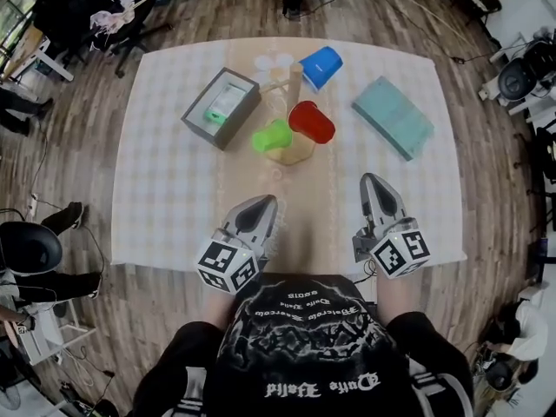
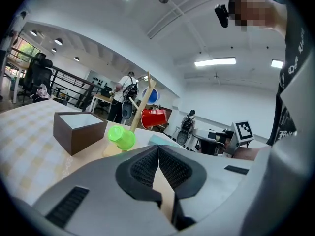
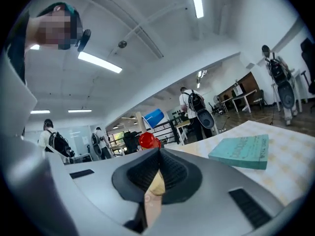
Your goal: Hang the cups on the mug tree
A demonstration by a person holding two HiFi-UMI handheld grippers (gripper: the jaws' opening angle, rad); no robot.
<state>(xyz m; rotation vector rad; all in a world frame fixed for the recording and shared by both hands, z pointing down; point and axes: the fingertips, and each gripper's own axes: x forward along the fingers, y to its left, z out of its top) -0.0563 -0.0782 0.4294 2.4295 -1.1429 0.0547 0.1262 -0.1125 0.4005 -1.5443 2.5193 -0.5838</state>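
Observation:
The wooden mug tree [image 1: 294,83] stands at the far middle of the table, with three cups on its pegs. A blue cup [image 1: 321,66] is at the top, a red cup [image 1: 311,122] on the right and a green cup [image 1: 272,135] low on the left. The left gripper view shows the green cup [image 2: 121,137], red cup [image 2: 154,117] and blue cup [image 2: 152,96] on the post [image 2: 141,104]. My left gripper [image 1: 263,201] and right gripper [image 1: 372,182] rest near the table's front edge, well short of the tree. Both are shut with nothing between the jaws.
A dark open box [image 1: 221,107] with a green and white item inside sits left of the tree. A teal book [image 1: 393,116] lies at the far right. The checked tablecloth [image 1: 174,189] covers the table. Chairs, desks and people stand around it.

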